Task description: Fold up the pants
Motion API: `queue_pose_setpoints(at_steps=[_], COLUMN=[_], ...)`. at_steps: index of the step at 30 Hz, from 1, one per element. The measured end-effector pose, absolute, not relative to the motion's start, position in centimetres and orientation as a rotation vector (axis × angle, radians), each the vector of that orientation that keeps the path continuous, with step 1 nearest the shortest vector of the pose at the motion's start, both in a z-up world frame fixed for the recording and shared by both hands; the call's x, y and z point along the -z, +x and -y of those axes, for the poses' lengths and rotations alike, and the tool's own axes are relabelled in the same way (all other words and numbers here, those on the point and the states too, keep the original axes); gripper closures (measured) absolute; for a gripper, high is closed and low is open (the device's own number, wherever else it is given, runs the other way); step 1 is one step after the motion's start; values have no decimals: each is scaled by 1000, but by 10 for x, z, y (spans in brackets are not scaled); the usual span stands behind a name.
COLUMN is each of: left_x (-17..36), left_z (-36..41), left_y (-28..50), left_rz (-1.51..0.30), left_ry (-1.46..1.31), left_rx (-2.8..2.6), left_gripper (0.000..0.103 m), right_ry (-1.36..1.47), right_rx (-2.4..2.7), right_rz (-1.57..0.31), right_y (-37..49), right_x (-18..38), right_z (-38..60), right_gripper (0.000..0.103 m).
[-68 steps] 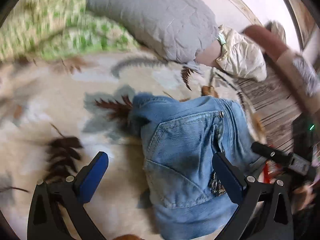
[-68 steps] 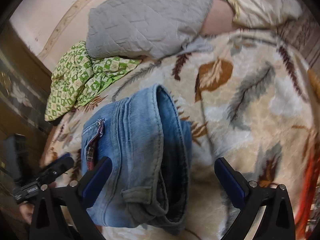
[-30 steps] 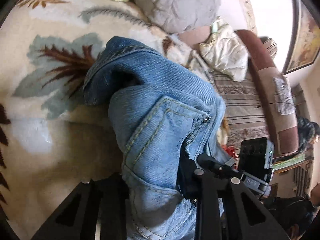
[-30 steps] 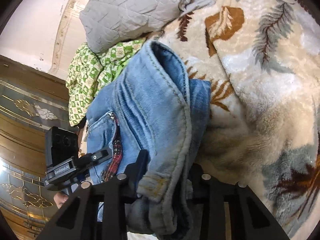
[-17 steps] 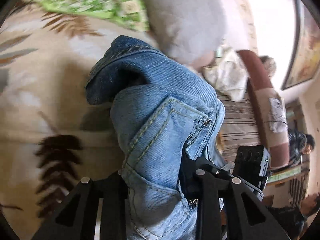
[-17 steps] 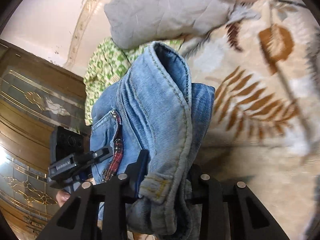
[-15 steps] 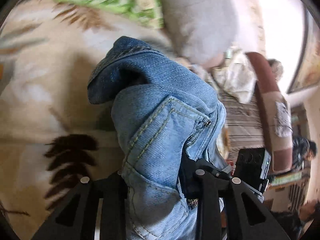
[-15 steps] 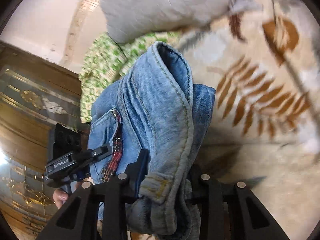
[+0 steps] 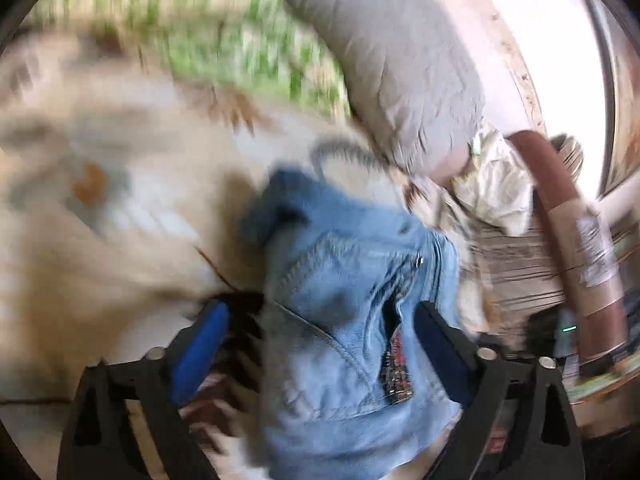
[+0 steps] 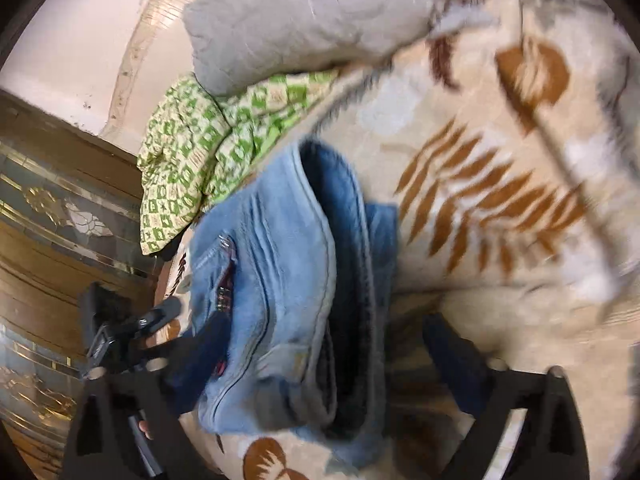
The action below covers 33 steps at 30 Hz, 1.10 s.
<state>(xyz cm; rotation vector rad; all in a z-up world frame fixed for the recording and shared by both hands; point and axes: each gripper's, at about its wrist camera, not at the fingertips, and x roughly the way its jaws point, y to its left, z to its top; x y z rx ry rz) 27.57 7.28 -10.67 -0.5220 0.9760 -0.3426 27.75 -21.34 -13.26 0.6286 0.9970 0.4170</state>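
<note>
Folded denim pants (image 9: 352,320) lying as a compact bundle on the leaf-patterned blanket (image 10: 500,200), between both grippers. Back pocket and rivet uppermost in the left wrist view; waistband edge and stacked layers showing in the right wrist view (image 10: 296,300).

Left gripper (image 9: 320,344): jaws spread wide, blue pads either side of the bundle, nothing clamped. Contact between pads and denim not determinable through motion blur. Right gripper (image 10: 320,364): jaws likewise wide apart, straddling the waistband end, nothing held.

Step in hand, as judged: release of the folded bundle onto the blanket, with folding itself apparently complete or nearly so. Layers somewhat uneven at the waistband end, one darker inner layer protruding past the lighter outer one.

Surroundings: grey quilted pillow (image 10: 320,12) beyond the pants, green checked cloth (image 10: 208,148) beside it, close to the bundle's far left corner but apparently apart. Cream padded cloth (image 9: 496,196) near the bed edge in the left view.

Next move, as judged: clean withdrawal of both grippers without snagging the pocket edge or belt loop; failing that, a light press or squaring of the protruding layer. Risk: top layer springing open on release, denim being stiff and thick at the seams.
</note>
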Motion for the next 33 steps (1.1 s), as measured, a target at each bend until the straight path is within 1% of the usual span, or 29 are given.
queue_pose_setpoints(at_steps=[3,5,6,8,12,14,15,16,17,18,19,20,22,24,26,29,33], left_x=[77,68,68,67,67,67,68,68,69,70,71,71,70,68,68,72,74], left_z=[-70,-57,-71,-73,-74,-80,-80,-81,-84,-86,-88,-90,-93,-94,-93,-93,-92], left_y=[250,232,226,215,210,211,211,211,211,212,213,213,210,208,208,209,211], left_rz=[-831,-759,-730,-653,-597,-590,-588,-588,-591,-596,-599,-601,-591,-580,-579,-590,-599], left_ry=[-306,-194,-160,-117,-151,-185,-197,-207,-218,-234,-244,-253,-267,-268,-269,-267,-262], left_rx=[254,172,140,92,79,83,82,81,78,78,78,77,78,79,84,80,78], left_gripper=[1,0,0,0,0,0,0,0,0,0,0,0,0,0,0,0,0], right_ry=[480,375,323,295,361,386,403,400,379,366,360,351,334,317,243,109,95], right_rx=[-370,-360,-372,-411,-528,-556,-574,-577,-586,-596,-612,-614,-623,-623,-612,-579,-568], right_rz=[-938,-921,-919,-923,-942,-974,-982,-983,-994,-1005,-1022,-1024,-1010,-997,-991,-1024,-1017], right_y=[257,244,238,235,246,254,256,257,257,256,255,253,249,244,238,231,232], right_x=[107,98,95,95,102,107,108,109,109,111,113,114,115,117,121,141,148], right_z=[223,223,219,214,205,203,204,201,198,196,193,193,193,194,190,182,182], right_gripper=[0,0,0,0,1,18,32,44,51,65,71,71,77,78,78,78,78])
